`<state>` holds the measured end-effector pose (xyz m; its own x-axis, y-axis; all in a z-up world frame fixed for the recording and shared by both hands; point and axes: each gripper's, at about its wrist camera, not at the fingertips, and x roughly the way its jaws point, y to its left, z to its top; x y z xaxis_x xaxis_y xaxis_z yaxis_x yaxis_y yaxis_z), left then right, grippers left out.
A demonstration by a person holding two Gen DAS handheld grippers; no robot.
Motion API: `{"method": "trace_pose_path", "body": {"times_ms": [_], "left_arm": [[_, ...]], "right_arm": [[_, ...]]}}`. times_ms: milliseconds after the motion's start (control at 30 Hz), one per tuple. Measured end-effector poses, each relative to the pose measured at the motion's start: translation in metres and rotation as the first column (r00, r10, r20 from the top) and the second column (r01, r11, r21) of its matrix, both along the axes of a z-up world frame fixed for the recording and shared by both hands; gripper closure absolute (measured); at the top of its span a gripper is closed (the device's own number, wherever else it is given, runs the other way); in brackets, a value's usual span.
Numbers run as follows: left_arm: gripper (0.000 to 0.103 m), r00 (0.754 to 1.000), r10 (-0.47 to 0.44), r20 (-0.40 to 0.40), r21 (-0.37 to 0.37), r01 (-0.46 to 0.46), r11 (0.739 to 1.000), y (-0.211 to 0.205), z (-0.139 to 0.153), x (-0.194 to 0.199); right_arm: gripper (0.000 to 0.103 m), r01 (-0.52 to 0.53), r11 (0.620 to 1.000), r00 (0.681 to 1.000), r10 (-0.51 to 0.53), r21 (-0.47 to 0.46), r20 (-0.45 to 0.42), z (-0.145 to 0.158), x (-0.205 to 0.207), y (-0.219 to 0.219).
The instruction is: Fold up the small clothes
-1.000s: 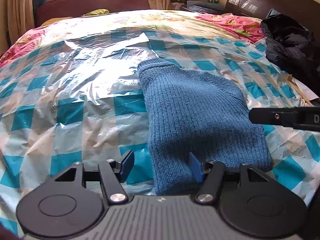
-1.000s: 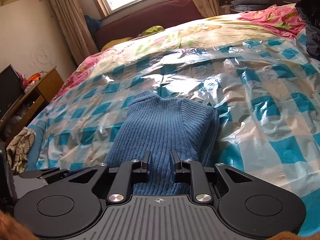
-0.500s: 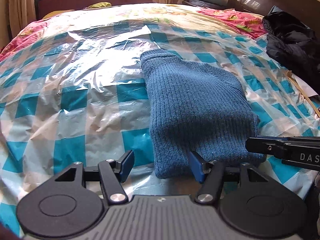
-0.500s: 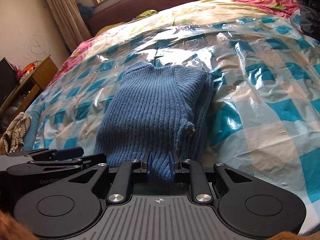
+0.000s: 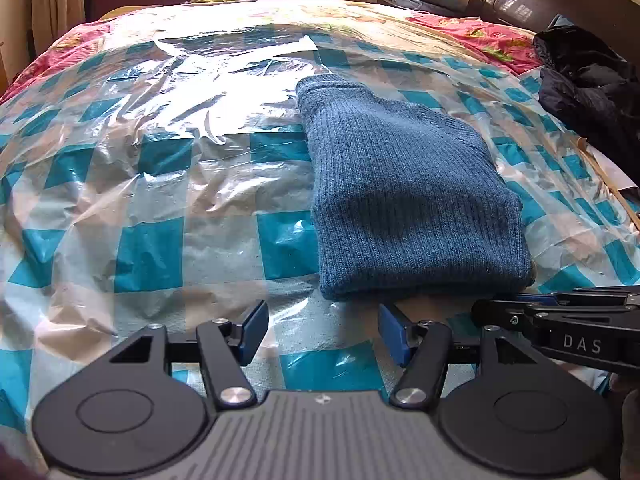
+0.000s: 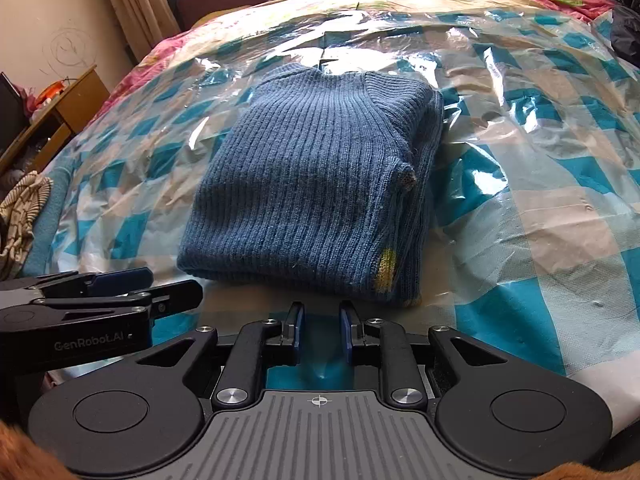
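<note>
A small blue ribbed knit sweater [image 5: 404, 192] lies folded flat on the plastic-covered checked bed; it also shows in the right wrist view [image 6: 320, 184]. My left gripper [image 5: 322, 330] is open and empty, just short of the sweater's near edge. My right gripper [image 6: 320, 334] has its jaws apart by a narrow gap with nothing between them, just short of the sweater's near edge. Each gripper shows in the other's view, the right one [image 5: 560, 320] low at the right and the left one [image 6: 100, 300] low at the left.
A clear plastic sheet [image 5: 160, 152] covers the blue-and-white checked bedspread. A dark jacket [image 5: 588, 80] lies at the bed's right side. A wooden side table [image 6: 48, 120] and a striped cloth [image 6: 20, 208] are off the bed's left.
Both grippers have drawn back from the sweater. The right gripper, shut on the sweater's near edge half a second ago, has let it go and opened a little.
</note>
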<state>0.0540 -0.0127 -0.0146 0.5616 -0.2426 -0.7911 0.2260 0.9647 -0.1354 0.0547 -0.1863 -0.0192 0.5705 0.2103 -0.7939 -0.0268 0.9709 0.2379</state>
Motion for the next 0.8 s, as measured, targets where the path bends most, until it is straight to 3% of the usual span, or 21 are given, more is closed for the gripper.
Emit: {"method": "trace_pose_path", "body": {"times_ms": [800], "left_arm": [[0.030,0.999,0.034,-0.003,0.021,-0.034,0.999,-0.006,-0.001,0.006]], "right_arm": [[0.085,0.077,0.992,0.997,-0.077,-0.097,0.011,-0.004,0.027,-0.008]]}}
